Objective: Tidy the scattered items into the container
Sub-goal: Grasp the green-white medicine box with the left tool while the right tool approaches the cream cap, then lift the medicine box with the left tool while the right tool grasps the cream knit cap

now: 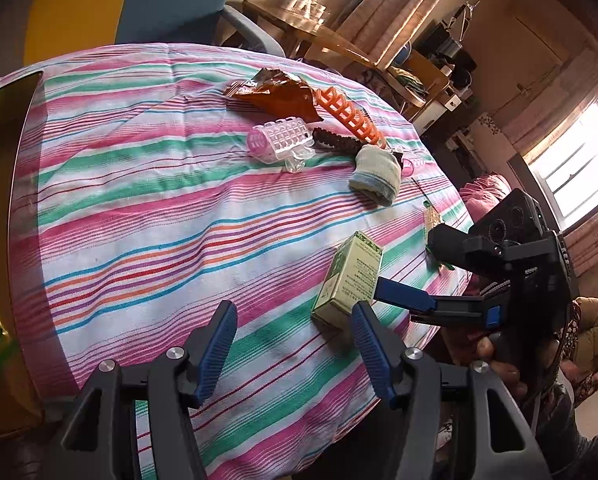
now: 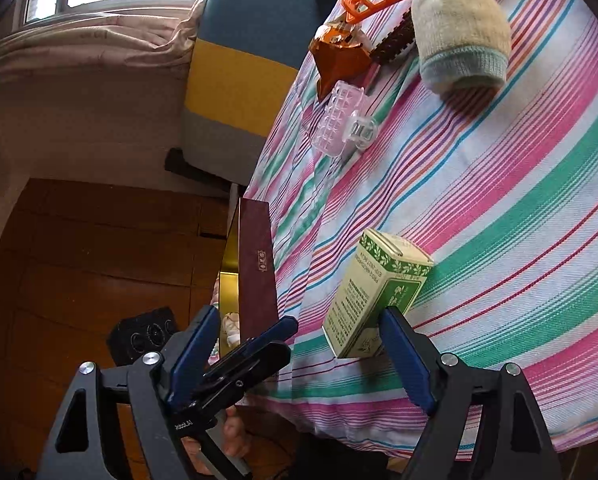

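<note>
- The left gripper is hanging over the striped tablecloth with its blue-padded jaws spread wide and nothing between them
- The right gripper is also standing wide, holding nothing; the green box is lying just ahead of its right-hand finger, at about 1 o'clock from the fingertips, apart from the pads
- In the left wrist view that same green box is sitting at 1 o'clock of the left gripper, near the table's edge, with one blue finger of the right gripper reaching in just beside it
- A hand is gripping the right gripper's handle at 3 o'clock in the left wrist view
- The container, a dark red box with a gold lining, is standing at the table's edge, at 11 o'clock from the right gripper; in the left wrist view it is showing at 9 o'clock
- Farther out, at 12 o'clock in the left wrist view, the scattered items are lying close together: a clear pink hair roller, a brown wrapper, an orange clip, a dark comb and a rolled sock
</note>
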